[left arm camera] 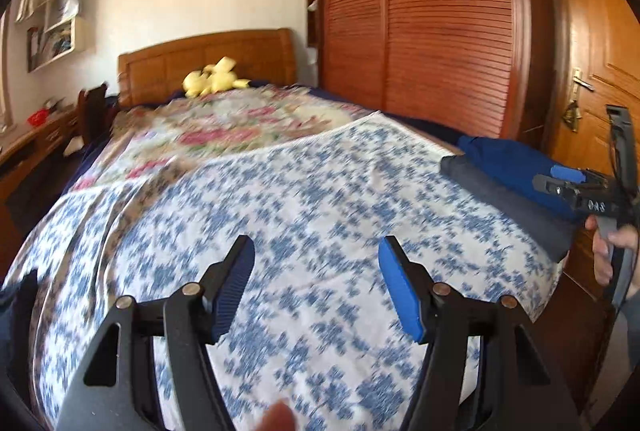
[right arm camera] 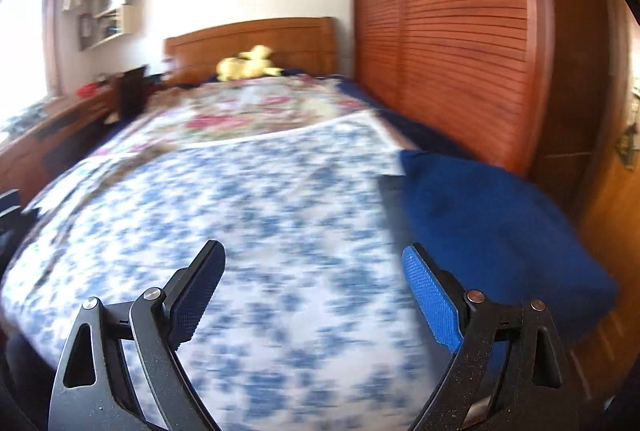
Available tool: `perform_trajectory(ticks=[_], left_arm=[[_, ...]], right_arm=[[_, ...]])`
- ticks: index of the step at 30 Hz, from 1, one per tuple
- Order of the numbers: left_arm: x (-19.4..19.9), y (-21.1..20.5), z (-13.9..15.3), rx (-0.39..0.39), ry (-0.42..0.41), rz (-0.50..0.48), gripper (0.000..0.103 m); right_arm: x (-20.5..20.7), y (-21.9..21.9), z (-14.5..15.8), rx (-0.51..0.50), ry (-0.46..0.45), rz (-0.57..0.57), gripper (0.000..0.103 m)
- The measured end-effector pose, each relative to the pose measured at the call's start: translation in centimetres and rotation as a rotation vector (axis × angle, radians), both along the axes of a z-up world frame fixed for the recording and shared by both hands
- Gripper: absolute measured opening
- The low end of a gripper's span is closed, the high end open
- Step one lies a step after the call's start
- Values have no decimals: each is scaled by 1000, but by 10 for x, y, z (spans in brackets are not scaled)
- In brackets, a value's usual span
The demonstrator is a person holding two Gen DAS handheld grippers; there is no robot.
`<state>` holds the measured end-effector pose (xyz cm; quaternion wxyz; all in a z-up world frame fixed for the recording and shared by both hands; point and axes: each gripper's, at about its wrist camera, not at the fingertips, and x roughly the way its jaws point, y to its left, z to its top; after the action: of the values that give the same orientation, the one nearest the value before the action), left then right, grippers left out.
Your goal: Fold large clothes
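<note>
Both grippers wide and empty, left gripper (left arm camera: 316,287) and right gripper (right arm camera: 314,295); folded blue garment (right arm camera: 492,227) stacked on grey one (left arm camera: 516,207), nothing unfolded visible.

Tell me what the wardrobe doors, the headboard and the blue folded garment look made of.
Wardrobe doors: reddish varnished wood, apparently, with fine horizontal louvre slats. Headboard: orange-brown panelled wood, smooth with a slight sheen. Blue folded garment: soft matte fabric, possibly fleece; blur hides the weave.

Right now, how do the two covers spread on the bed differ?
The blue-and-white cover lies nearer the grippers; the pink floral cover lies beyond it, toward the headboard. The blue-and-white one carries small blue sprigs, the other large pink blooms on cream. Folded clothes sit only on the nearer. Both lie flat.
</note>
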<state>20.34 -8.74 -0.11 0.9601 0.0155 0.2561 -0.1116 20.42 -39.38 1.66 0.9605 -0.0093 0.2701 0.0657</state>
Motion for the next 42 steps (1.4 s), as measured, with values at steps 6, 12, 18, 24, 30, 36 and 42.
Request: perform_trajectory(ticks=[6,12,18,24,30,36,42], left_arm=[[-24,42,-23,-27,35,129,64],[-54,83,-34,-33,26,252,64],[-78,105,-36,-25,-3,322,64],[-91,103,-32,-4,-39,316,64],[-96,102,-31,-11,-44,302,64],[-95,101,-34,-13,-38,296,64],[-96,102,-36,-19,-36,297,64]], right_arm=[[-19,89,-29,50,24,154,92],[-44,151,-33,102,-1,252,92],[-61,189,-31,88,-42,313,92],[-71,203,-31,84,-47,335,92],[-75,205,-33,95,-44,336,92],[-78,206,-33,93,-36,333,92],[-80,207,-32,88,-44,325,92]])
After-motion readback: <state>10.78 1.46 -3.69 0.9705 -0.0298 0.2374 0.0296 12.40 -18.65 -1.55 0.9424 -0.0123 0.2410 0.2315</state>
